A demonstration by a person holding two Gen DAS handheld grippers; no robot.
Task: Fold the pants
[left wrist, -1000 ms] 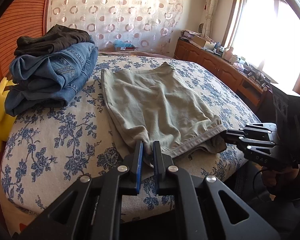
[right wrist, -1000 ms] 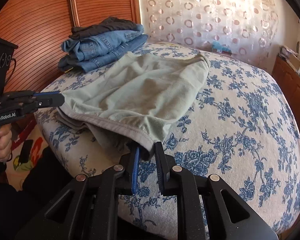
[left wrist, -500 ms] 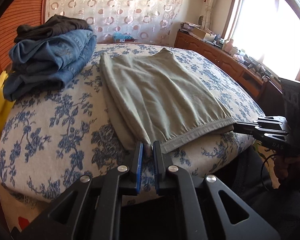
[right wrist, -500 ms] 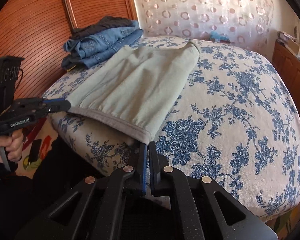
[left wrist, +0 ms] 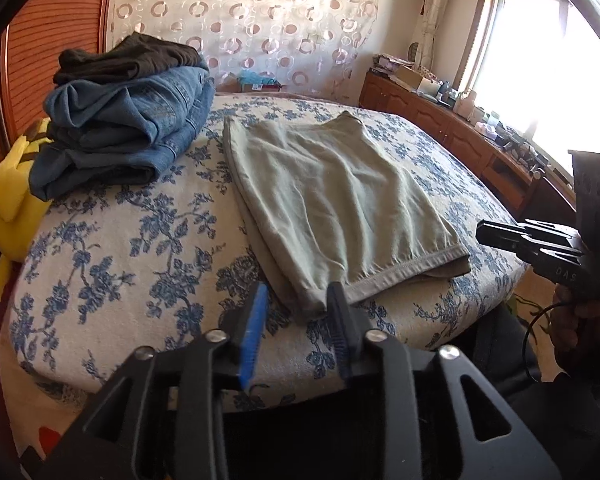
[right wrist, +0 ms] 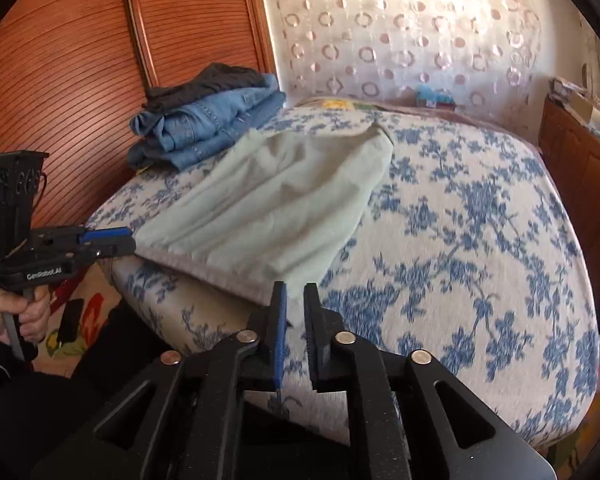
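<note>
Light khaki pants [left wrist: 331,200] [right wrist: 268,208] lie folded flat on the flowered bed [left wrist: 120,260], hem along the near edge. My left gripper [left wrist: 298,292] [right wrist: 128,240] is at the hem's left corner. Its jaws are opening; the corner lies loose between them, beside the right finger, and the pads do not press it. My right gripper [right wrist: 294,288] [left wrist: 481,234] is at the hem's other corner. Its jaws are opening too, only a narrow gap wide. The left wrist view shows its tips just clear of the cloth.
A stack of folded blue jeans with dark pants on top [left wrist: 128,128] [right wrist: 212,120] sits at the bed's far left. A yellow plush toy [left wrist: 16,192] lies beside it. A cluttered wooden dresser [left wrist: 459,132] runs along the right under the window.
Both grippers held the hem's corners, drew the pants taut and laid them flat. Now the left jaws stand wide apart and the right jaws have parted slightly, leaving the hem on the bed.
</note>
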